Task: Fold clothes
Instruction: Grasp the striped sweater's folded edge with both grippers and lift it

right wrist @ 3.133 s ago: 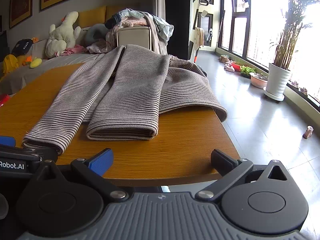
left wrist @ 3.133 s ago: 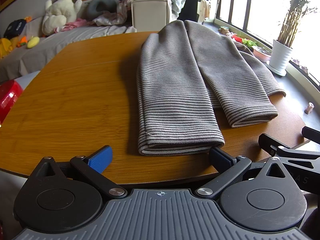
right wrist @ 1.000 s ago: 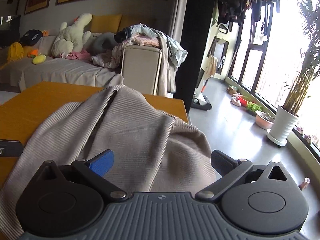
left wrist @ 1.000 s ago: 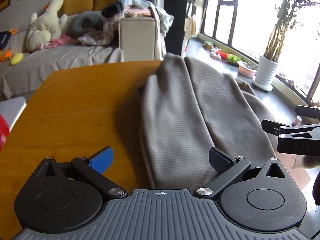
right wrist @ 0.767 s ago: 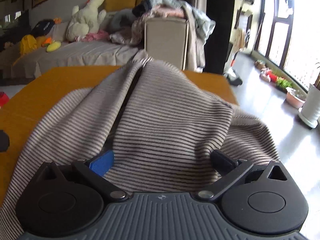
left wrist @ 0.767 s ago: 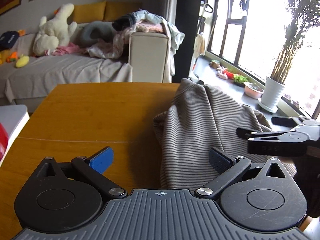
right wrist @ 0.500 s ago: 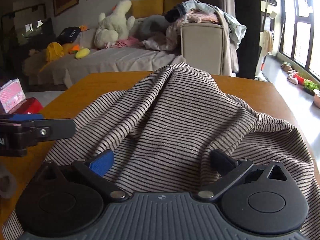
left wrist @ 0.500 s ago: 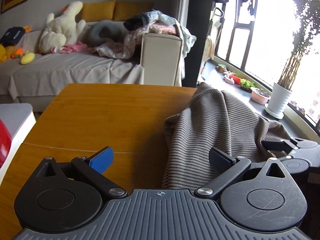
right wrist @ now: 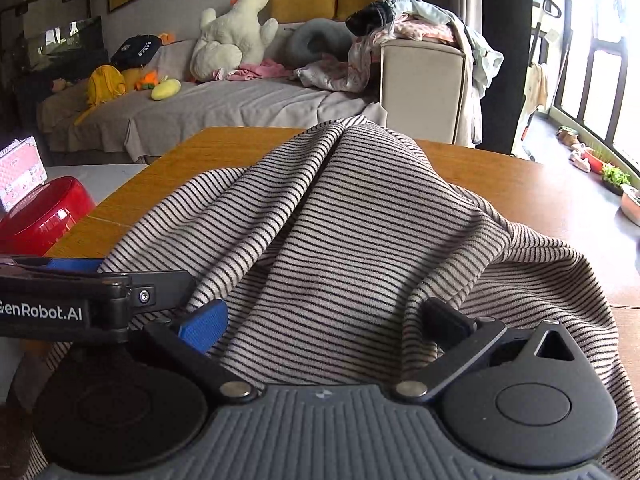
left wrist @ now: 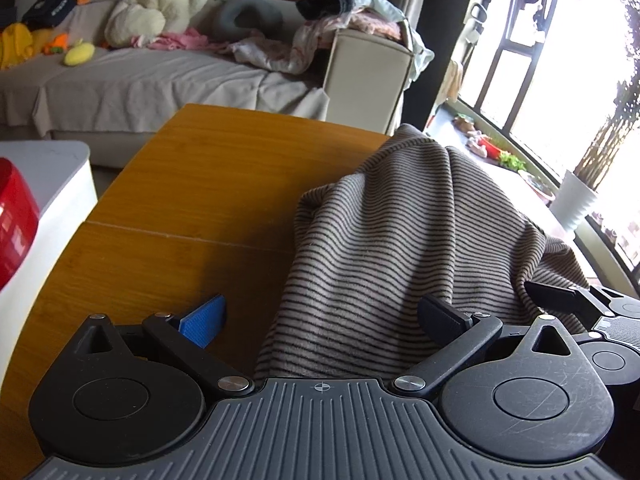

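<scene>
Striped sweater (left wrist: 400,240) fills both views, bunched and lifted off the wooden table (left wrist: 192,184), blocking most of the table's right side. Left gripper (left wrist: 320,316) has fingers spread, cloth running between them into its throat; whether it pinches, I cannot tell. Same story for the right gripper (right wrist: 324,316), cloth draped between its parted fingers. Three seconds back the sweater lay flat toward the table's right edge; now it's gathered up. Beyond the far edge: a grey sofa (right wrist: 248,108), white plush toy (right wrist: 232,32), red tub (right wrist: 44,212) at left.
</scene>
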`<action>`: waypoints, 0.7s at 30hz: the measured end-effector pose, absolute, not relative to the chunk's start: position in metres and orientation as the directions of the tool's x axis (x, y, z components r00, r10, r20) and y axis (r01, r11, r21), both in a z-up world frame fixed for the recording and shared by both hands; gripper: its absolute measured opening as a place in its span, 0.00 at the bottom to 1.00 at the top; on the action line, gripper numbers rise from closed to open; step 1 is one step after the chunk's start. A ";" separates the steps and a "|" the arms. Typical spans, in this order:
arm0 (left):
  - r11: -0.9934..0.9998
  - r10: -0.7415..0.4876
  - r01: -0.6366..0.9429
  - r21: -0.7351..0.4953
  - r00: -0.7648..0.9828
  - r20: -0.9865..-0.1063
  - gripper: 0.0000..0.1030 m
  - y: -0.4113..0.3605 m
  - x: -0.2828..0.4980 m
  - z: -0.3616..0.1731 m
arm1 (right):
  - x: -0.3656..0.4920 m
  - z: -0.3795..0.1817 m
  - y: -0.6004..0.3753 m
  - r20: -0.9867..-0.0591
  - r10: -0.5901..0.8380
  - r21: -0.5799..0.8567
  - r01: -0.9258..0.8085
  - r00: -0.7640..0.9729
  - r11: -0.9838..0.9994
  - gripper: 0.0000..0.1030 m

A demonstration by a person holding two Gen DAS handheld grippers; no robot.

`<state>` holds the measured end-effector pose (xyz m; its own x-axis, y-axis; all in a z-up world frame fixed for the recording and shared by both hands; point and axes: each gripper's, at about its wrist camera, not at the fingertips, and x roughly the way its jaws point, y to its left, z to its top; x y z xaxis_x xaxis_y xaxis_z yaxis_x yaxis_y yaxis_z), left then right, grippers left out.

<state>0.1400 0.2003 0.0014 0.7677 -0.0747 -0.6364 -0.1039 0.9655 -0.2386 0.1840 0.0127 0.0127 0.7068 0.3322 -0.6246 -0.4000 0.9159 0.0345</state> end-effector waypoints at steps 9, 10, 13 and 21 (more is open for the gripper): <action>0.972 -0.088 -0.077 -0.223 0.759 -0.645 1.00 0.197 0.127 0.001 | 0.156 0.013 -0.007 -0.590 0.399 0.104 -0.425 0.701 0.899 1.00; 0.972 -0.094 -0.071 -0.225 0.759 -0.645 1.00 0.197 0.124 0.001 | 0.153 0.013 -0.011 -0.586 0.404 0.120 -0.418 0.702 0.900 1.00; 0.972 -0.091 -0.076 -0.222 0.750 -0.655 1.00 0.197 0.119 0.002 | 0.141 0.019 -0.030 -0.576 0.423 0.164 -0.408 0.700 0.898 1.00; 0.989 -0.149 0.101 -0.110 0.698 -0.700 1.00 0.176 0.104 0.001 | 0.143 0.016 -0.123 -0.625 0.347 0.312 -0.183 0.699 0.932 1.00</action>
<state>0.1037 0.1756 0.0012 0.6984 -0.1486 -0.7001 0.1005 0.9889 -0.1096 0.1431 -0.1229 0.0158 0.6991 0.3468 -0.6253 -0.1835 0.9322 0.3120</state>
